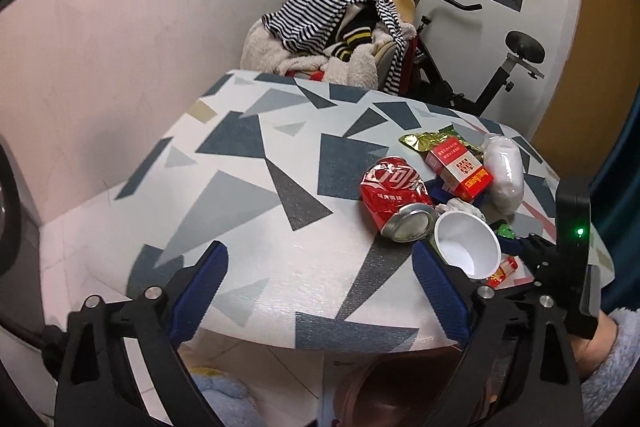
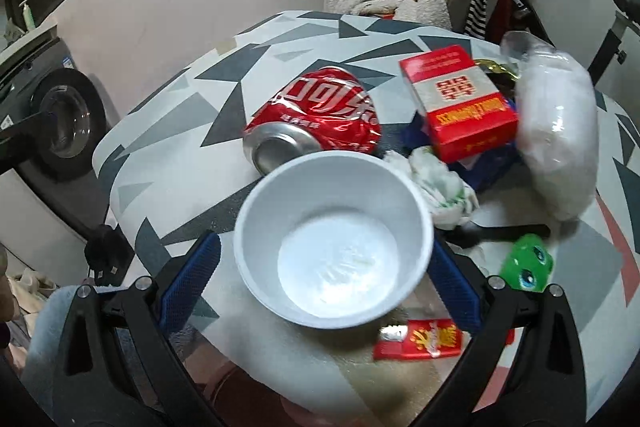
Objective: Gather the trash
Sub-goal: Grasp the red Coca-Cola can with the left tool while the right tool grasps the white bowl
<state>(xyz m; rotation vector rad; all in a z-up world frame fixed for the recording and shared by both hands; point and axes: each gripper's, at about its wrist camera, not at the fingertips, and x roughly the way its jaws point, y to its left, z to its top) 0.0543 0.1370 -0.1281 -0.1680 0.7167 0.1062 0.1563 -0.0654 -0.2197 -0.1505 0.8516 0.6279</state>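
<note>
1. Our left gripper (image 1: 318, 273) hangs spread over bare table (image 1: 248, 187), grasping nothing.
2. Our right gripper (image 2: 328, 267) stands wide around the white cup (image 2: 334, 241), fingers (image 2: 192, 275) apart from it.
3. Crushed can (image 2: 320, 115) touches the cup; red box (image 2: 460, 103) beside.

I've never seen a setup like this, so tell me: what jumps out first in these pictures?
A white plastic cup lies on its side, mouth toward the camera, between the open blue-padded jaws of the right gripper. Just behind it lies a crushed red soda can on the round table with grey and blue triangles, beside a red and white cigarette box. The left gripper hangs open over bare tabletop.
</note>
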